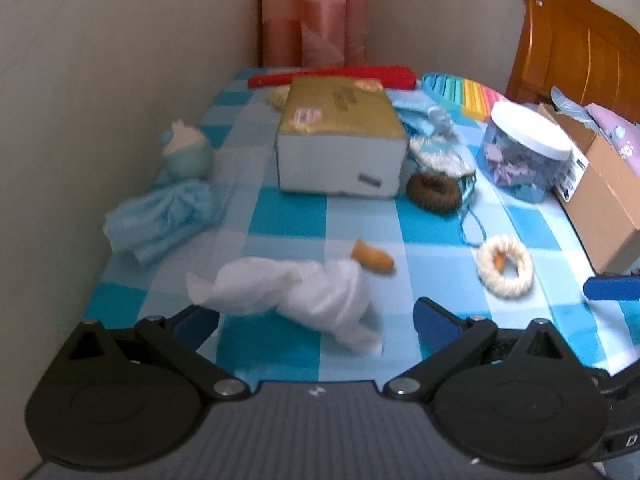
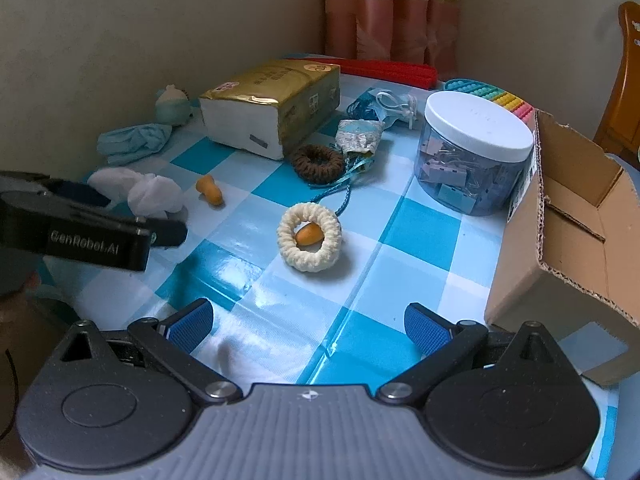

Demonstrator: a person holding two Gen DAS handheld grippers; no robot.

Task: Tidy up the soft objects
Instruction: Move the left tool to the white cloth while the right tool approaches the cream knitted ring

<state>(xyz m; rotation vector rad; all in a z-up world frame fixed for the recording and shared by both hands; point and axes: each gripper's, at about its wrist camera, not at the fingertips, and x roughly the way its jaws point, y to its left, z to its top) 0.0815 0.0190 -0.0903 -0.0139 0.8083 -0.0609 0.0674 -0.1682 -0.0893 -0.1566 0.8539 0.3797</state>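
A crumpled white cloth [image 1: 296,296] lies on the blue checked tablecloth [image 1: 288,208], between the wide-apart fingers of my left gripper [image 1: 318,320], which is open. Just beyond the cloth lies an orange foam earplug [image 1: 372,258]. A cream scrunchie [image 2: 309,237] with a second orange earplug [image 2: 309,234] inside its ring lies ahead of my right gripper [image 2: 310,326], which is open and holds nothing. Further back are a brown scrunchie [image 2: 318,164], a light blue cloth [image 2: 134,140] and a small pale plush toy [image 2: 172,105].
A gold-wrapped tissue pack [image 2: 272,108] sits at the back centre. A white-lidded clear jar [image 2: 476,156] and an open cardboard box [image 2: 568,232] stand on the right. Blue cord and a lace pouch [image 2: 358,136] lie beside the brown scrunchie. A wall runs along the left.
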